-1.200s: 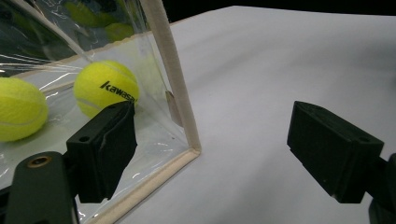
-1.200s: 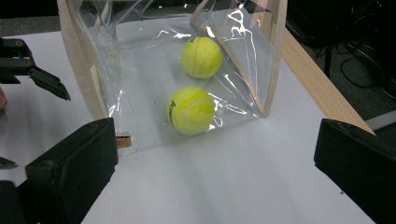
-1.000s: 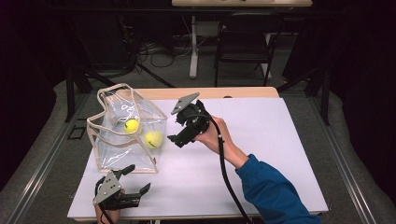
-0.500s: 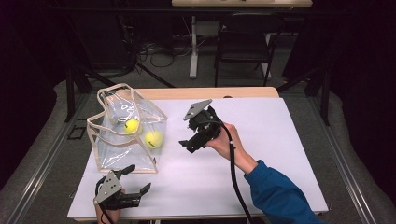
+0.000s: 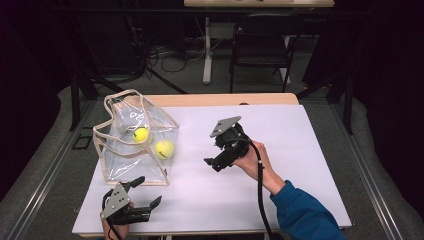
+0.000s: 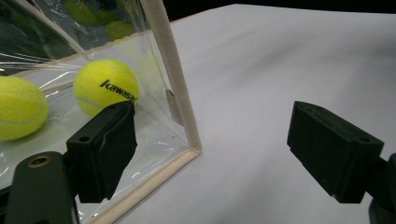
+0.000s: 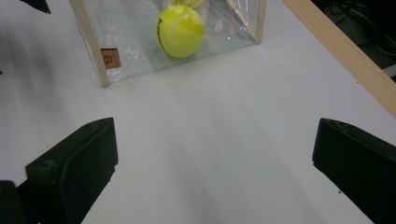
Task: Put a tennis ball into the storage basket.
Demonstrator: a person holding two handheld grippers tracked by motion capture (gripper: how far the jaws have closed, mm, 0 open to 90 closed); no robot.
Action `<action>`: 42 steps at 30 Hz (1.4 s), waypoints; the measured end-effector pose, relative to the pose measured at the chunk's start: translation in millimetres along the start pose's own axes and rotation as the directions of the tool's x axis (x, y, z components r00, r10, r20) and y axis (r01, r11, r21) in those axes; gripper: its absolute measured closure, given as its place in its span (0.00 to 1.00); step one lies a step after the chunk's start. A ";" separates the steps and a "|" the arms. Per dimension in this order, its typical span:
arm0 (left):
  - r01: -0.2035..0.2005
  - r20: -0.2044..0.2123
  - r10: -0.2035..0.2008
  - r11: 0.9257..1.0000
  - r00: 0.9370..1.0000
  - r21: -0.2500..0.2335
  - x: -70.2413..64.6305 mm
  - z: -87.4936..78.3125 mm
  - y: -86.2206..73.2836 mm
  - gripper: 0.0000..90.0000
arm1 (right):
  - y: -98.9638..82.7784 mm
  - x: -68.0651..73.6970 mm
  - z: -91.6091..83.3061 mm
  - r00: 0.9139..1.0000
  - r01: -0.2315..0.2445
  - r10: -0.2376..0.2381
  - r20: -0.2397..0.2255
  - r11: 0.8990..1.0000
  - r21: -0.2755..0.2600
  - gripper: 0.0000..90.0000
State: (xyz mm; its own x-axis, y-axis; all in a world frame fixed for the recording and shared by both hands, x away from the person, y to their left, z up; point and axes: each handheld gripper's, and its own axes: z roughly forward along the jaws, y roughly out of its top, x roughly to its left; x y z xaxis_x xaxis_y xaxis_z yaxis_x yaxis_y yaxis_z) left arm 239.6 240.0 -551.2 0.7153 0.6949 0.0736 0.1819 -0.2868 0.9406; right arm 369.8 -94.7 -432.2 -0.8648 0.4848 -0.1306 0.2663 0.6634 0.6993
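Both grippers spread wide and empty, clear bag of two balls on the table.

The right gripper (image 5: 214, 154) hangs above the white table (image 5: 310, 150), apart from the clear bag (image 5: 125, 160); the left gripper (image 5: 145, 192) sits at the bag's near corner, perhaps touching it. Inside lie two tennis balls, one (image 5: 164, 149) nearer, one (image 5: 141, 134) behind.

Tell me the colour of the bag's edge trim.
Beige trim on the clear bag; left gripper view shows it best.

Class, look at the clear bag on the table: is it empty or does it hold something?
Not empty. The clear bag holds two yellow tennis balls, seen through its wall.
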 end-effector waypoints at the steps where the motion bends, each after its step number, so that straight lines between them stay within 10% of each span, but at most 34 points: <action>1: 0.003 0.001 -0.003 1.000 1.000 0.000 -0.2 0.2 -0.1 0.18 | -2.1 0.1 -0.4 1.000 -0.006 0.006 -0.001 1.000 0.000 0.00; 42: -0.008 -0.010 0.008 1.000 1.000 0.013 -0.6 0.6 -0.2 0.18 | -114.2 9.1 -4.1 0.994 -0.108 0.108 0.007 0.994 -0.006 0.00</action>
State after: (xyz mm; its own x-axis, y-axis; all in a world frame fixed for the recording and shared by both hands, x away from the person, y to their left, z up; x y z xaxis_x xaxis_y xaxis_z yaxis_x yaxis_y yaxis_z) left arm 239.6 239.3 -551.6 0.7103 0.6987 0.0847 0.1845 -0.3010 0.9356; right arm 329.8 -168.5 -510.3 -0.8279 0.5578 -0.0592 0.3558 0.6039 0.7133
